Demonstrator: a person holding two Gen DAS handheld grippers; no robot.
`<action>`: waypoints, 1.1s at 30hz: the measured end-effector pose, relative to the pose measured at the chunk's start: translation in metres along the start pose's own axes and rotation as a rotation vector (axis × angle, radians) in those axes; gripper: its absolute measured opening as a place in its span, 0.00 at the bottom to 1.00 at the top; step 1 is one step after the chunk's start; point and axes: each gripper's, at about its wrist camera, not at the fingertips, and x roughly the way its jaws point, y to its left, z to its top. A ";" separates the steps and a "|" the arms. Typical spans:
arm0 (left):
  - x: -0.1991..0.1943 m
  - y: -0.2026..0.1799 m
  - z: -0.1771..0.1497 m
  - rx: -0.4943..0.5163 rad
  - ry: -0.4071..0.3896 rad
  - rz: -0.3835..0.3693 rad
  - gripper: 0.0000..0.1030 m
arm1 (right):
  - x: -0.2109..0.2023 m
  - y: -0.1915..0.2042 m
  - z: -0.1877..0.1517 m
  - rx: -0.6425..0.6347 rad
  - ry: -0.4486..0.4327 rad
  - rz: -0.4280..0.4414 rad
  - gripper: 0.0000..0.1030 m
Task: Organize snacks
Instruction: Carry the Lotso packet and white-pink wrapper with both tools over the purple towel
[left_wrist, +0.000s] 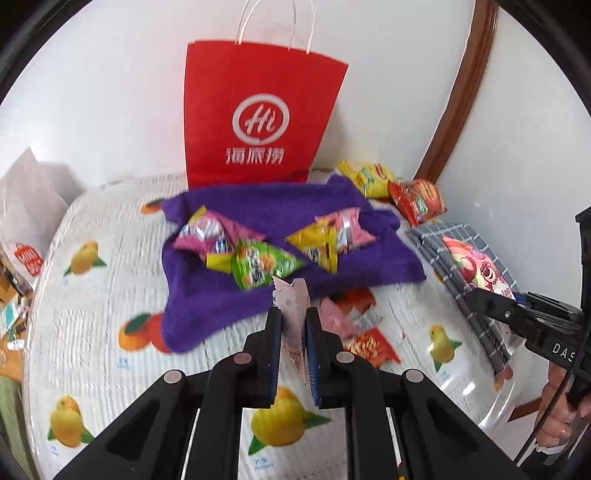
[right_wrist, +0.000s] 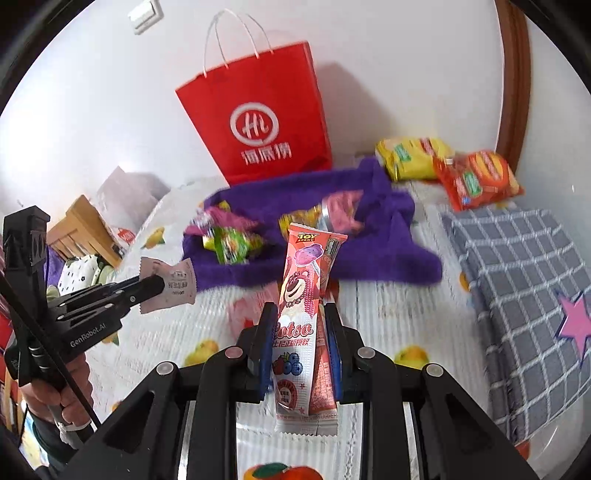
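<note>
My left gripper (left_wrist: 292, 314) is shut on a small pale pink snack packet (left_wrist: 290, 301), held above the table just short of the purple towel (left_wrist: 266, 210); the packet also shows in the right wrist view (right_wrist: 173, 284). My right gripper (right_wrist: 300, 310) is shut on a tall pink Lotso snack pack (right_wrist: 297, 314), held upright; it also shows in the left wrist view (left_wrist: 476, 269). Several small snack packets lie on the towel: pink (left_wrist: 207, 232), green (left_wrist: 258, 266), yellow (left_wrist: 317, 243). A red paper bag (left_wrist: 258, 114) stands behind the towel.
A yellow snack bag (left_wrist: 364, 177) and an orange-red one (left_wrist: 417, 201) lie at the back right. A grey checked cloth (right_wrist: 524, 280) covers the right side. Red and pink packets (left_wrist: 365, 345) lie on the fruit-print tablecloth (left_wrist: 92, 332) near my left gripper. White wall behind.
</note>
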 end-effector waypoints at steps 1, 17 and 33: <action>-0.002 0.000 0.007 0.000 -0.008 0.003 0.12 | -0.001 0.002 0.006 -0.003 -0.007 -0.002 0.24; 0.024 0.007 0.088 0.000 -0.059 0.042 0.12 | 0.042 -0.004 0.090 0.004 -0.058 -0.013 0.24; 0.072 0.042 0.103 -0.077 -0.016 0.065 0.12 | 0.101 -0.001 0.135 -0.023 -0.026 0.009 0.24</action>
